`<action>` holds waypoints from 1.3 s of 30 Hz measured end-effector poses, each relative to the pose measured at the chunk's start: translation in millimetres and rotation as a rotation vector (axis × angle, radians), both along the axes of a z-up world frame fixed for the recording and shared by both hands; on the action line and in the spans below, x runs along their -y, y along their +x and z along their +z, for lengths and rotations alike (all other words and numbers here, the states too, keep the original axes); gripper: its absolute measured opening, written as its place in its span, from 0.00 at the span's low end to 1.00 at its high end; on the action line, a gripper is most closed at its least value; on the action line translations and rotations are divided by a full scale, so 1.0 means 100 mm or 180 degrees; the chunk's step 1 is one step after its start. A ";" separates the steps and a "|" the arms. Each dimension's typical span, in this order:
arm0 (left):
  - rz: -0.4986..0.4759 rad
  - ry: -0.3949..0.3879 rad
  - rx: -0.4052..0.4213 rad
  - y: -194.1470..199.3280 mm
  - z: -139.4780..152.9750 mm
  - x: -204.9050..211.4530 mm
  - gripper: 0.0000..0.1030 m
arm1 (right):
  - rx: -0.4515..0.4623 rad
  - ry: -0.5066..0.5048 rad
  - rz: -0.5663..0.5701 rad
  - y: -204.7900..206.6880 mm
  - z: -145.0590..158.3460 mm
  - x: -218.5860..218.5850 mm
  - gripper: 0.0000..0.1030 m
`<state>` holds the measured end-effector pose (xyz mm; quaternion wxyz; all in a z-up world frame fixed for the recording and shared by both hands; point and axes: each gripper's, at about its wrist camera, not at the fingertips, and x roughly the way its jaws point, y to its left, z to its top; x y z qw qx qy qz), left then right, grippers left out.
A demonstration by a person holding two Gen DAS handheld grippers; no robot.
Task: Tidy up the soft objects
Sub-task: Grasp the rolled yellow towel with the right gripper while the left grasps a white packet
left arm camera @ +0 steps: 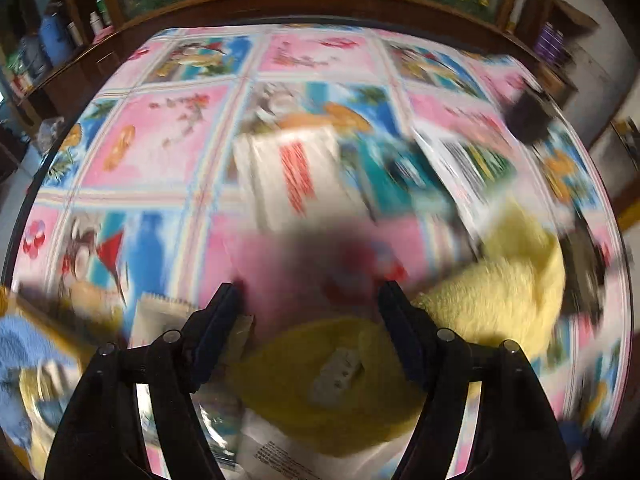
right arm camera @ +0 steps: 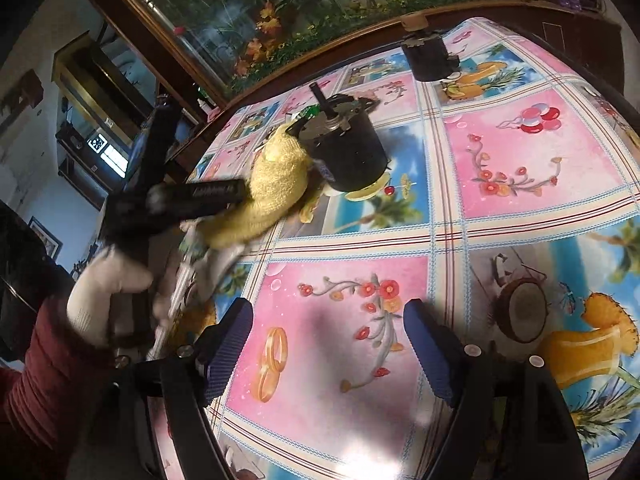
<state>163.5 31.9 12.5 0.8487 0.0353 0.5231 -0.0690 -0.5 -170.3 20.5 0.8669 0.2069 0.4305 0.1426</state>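
Observation:
The left wrist view is blurred by motion. My left gripper (left arm camera: 312, 300) is open, hovering over a dark yellow soft piece (left arm camera: 320, 380) that lies between and below its fingers. A pale yellow fluffy towel (left arm camera: 504, 292) lies just right of it. In the right wrist view a white-gloved hand (right arm camera: 100, 296) holds the left gripper (right arm camera: 188, 168), with one finger resting on the yellow towel (right arm camera: 276, 184). My right gripper (right arm camera: 328, 312) is open above the bare patterned tablecloth (right arm camera: 520, 152), holding nothing.
A black cylindrical motor (right arm camera: 344, 152) stands against the towel, with a second one (right arm camera: 428, 60) near the far edge. White printed packets (left arm camera: 292, 176) lie ahead of the left gripper. A blue cloth (left arm camera: 20, 344) sits at the left. A wooden-framed picture backs the table.

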 end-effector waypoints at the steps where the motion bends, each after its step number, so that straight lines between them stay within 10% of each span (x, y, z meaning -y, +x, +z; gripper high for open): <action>1: -0.0126 0.0007 -0.0027 -0.19 0.00 0.07 0.71 | 0.0028 0.0039 -0.0079 -0.02 0.02 0.06 0.78; 5: -0.0789 -0.0360 -0.0089 -0.95 0.12 0.29 0.67 | 0.0089 0.0176 -0.0364 -0.06 0.04 0.28 0.79; 12: -0.0329 -0.0936 0.0222 -1.38 0.40 -0.16 0.69 | 0.0078 0.0194 -0.0385 -0.08 0.06 0.31 0.80; 39: -0.0653 -0.0527 0.0196 -2.41 0.04 0.02 0.74 | -0.0076 -0.0356 0.0110 0.28 0.24 -0.20 0.82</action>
